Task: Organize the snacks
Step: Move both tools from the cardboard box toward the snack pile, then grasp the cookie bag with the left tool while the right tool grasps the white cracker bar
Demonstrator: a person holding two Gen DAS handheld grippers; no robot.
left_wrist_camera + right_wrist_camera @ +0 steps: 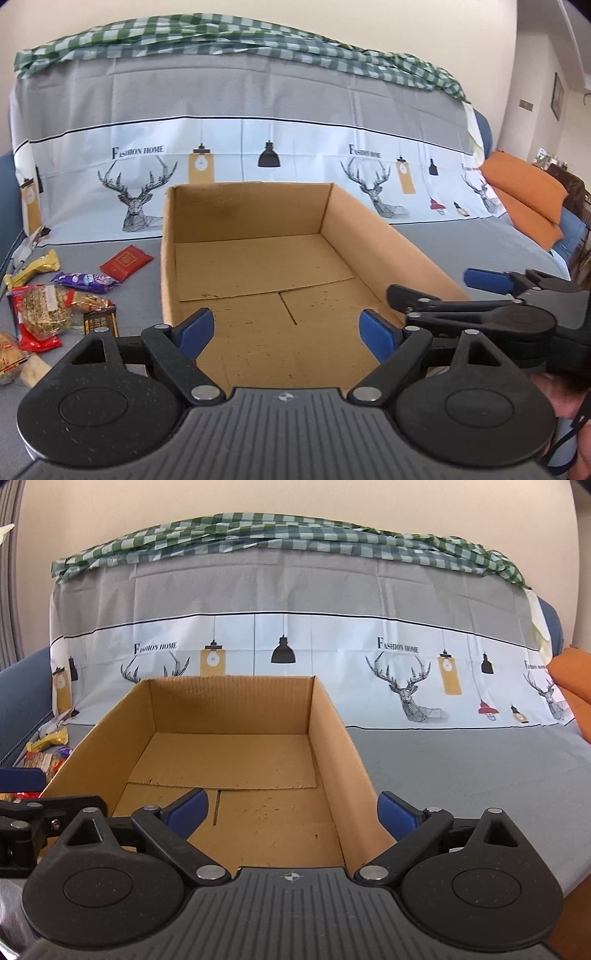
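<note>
Snacks [55,299] lie heaped on the grey cover left of the empty cardboard box [391,243]. Left gripper [286,332] and right gripper [291,812] hover over its near end, both released, holding nothing. Crowded side by side, the 2 could collide when reaching left.

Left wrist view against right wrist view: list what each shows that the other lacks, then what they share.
Only the left wrist view shows the red packet, the purple wrapper in full, and the orange cushions in full. Only the right wrist view shows the bare grey cover to the right of the box. Both show the empty cardboard box, the deer-print cloth, the green checked cloth, and both hand-held grippers open, left and right.
</note>
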